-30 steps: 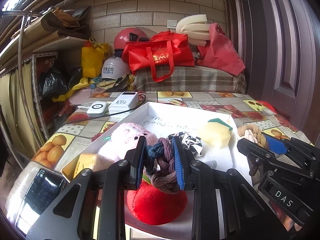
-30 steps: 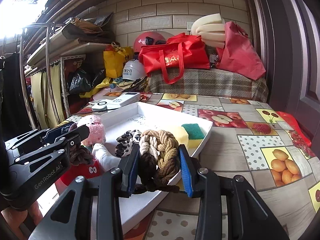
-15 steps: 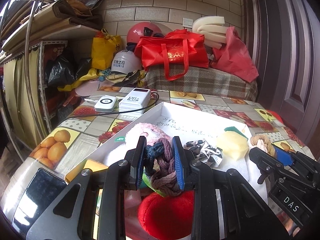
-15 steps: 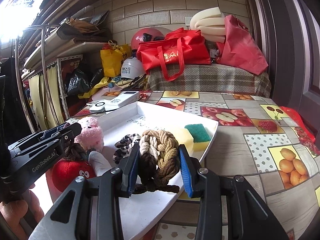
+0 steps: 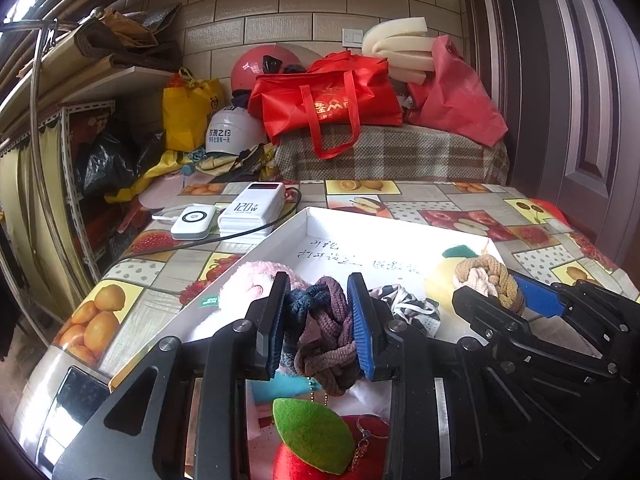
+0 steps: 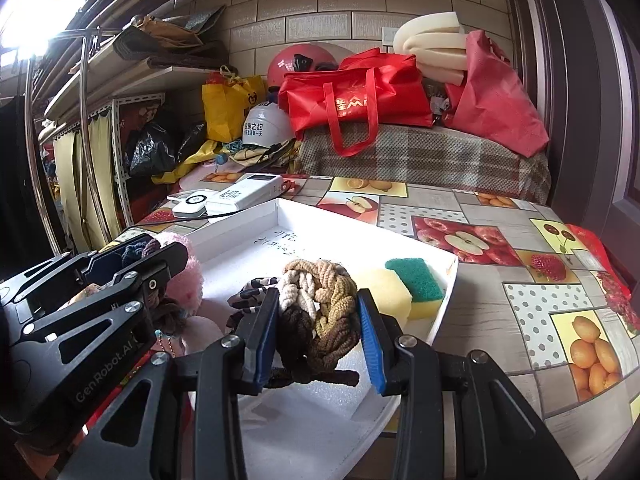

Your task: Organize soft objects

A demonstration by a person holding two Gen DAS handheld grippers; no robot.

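My left gripper (image 5: 320, 320) is shut on a purple and blue knotted rope ball (image 5: 324, 332), held above the near end of the white tray (image 5: 360, 224). My right gripper (image 6: 318, 328) is shut on a brown and cream knotted rope ball (image 6: 320, 304), held over the tray's (image 6: 448, 280) right side. In the tray lie a pink plush toy (image 5: 248, 284), a red plush apple with a green leaf (image 5: 312, 440), a black-and-white scrunchie (image 5: 404, 304) and a yellow-green sponge (image 6: 404, 284). The right gripper also shows in the left wrist view (image 5: 496, 292).
The tray rests on a table with a fruit-pattern cloth (image 6: 520, 280). Two white power banks (image 5: 240, 208) with a black cable lie at the far left. A phone (image 5: 76, 400) lies at the near left corner. Bags and helmets (image 5: 320, 96) pile up behind.
Both grippers have risen and pulled back a little with their rope balls still held. The red apple has slid lower in the left wrist view, showing its green leaf.
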